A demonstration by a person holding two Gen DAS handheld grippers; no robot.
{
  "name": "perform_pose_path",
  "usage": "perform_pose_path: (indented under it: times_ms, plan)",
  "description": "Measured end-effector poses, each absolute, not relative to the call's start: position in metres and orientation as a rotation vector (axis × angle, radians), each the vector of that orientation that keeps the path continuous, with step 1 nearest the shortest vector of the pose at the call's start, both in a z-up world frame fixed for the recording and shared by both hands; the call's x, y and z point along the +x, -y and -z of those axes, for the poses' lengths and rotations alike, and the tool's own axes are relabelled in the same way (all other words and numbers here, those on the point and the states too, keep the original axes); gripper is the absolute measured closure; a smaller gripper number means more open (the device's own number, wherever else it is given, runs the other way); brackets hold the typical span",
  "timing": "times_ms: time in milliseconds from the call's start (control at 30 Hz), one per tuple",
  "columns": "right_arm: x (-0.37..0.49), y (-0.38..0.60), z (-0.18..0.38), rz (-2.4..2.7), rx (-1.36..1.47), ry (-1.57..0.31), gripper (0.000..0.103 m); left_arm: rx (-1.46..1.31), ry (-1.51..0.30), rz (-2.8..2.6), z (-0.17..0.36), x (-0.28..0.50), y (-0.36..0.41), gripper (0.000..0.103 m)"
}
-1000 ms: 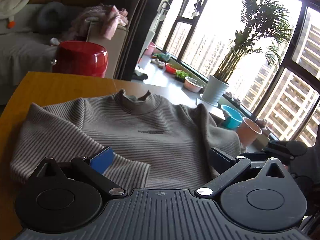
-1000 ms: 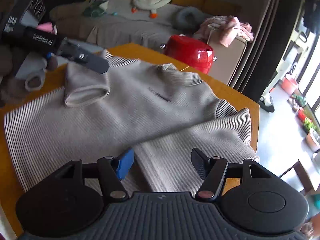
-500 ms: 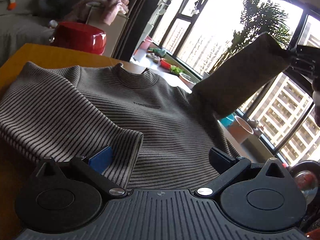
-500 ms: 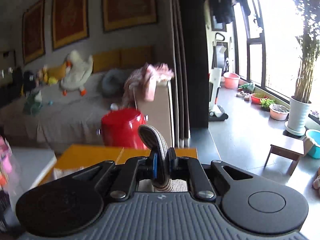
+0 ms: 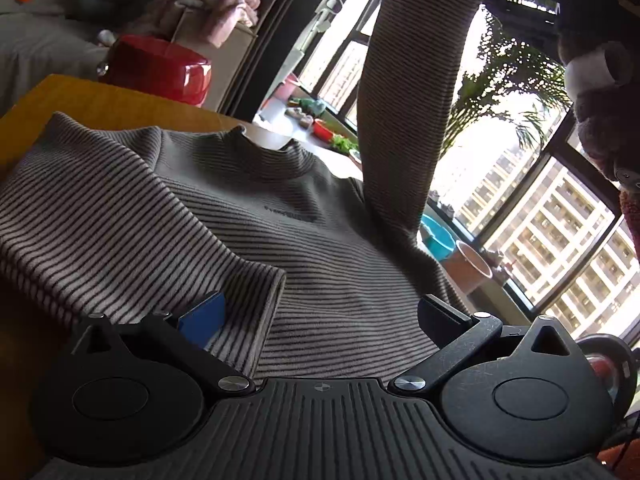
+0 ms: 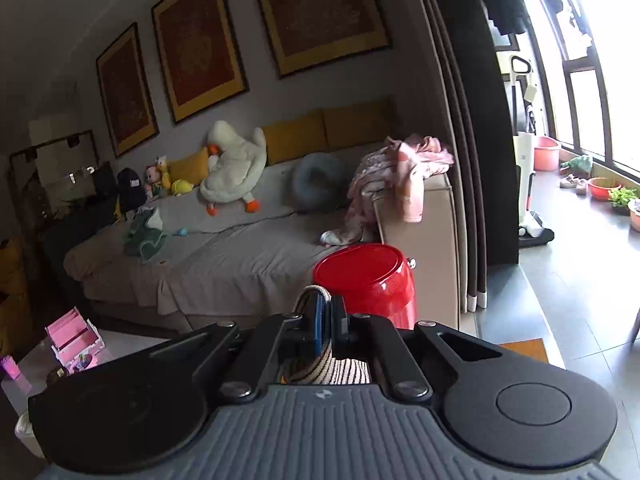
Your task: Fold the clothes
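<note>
Right wrist view: right gripper (image 6: 326,320) fingers clenched on striped sweater (image 5: 280,216) sleeve (image 5: 408,92), raised; left gripper (image 5: 324,312) fingers released above sweater

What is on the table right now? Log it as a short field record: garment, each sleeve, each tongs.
garment: striped sweater, front up on the orange table
one sleeve: folded sleeve lying across the chest
other sleeve: raised sleeve, hanging taut above the table
left tongs: open, low over the folded sleeve's cuff
right tongs: shut on the raised sleeve's cuff
</note>
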State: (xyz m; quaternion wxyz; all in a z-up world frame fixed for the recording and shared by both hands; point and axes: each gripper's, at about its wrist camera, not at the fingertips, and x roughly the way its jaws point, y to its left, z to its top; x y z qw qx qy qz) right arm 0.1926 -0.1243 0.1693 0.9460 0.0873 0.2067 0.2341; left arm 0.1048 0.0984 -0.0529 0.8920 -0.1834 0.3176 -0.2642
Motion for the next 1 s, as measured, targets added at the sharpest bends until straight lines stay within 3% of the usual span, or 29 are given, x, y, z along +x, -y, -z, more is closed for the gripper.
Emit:
perform_pose_path:
  times_ms: [367, 500, 567, 733, 900, 967, 1000]
  plan:
    - [0.213, 0.078, -0.131, -0.518, 0.163, -0.424, 0.098, -0.314, -0.66, 0.522, 0.051, 0.102, -0.091, 0.0]
    - [0.212, 0.085, -0.118, -0.525, 0.184, -0.414, 0.075, -0.187, -0.666, 0.479, 0.046, 0.096, -0.076, 0.0]
    - [0.209, 0.092, -0.109, -0.536, 0.181, -0.422, 0.075, -0.127, -0.659, 0.453, 0.044, 0.093, -0.07, 0.001]
    - [0.198, 0.115, -0.056, -0.526, 0.129, -0.527, 0.075, 0.05, -0.589, 0.362, 0.034, 0.078, -0.062, 0.007]
    - [0.203, 0.164, 0.017, -0.363, 0.27, -0.69, 0.068, 0.197, -0.572, 0.282, 0.026, 0.068, -0.063, 0.008]
    - [0.201, 0.182, 0.04, -0.375, 0.354, -0.666, 0.072, 0.239, -0.582, 0.252, 0.027, 0.071, -0.063, 0.014]
    - [0.2, 0.191, 0.052, -0.383, 0.396, -0.653, 0.071, 0.26, -0.588, 0.24, 0.029, 0.073, -0.062, 0.022]
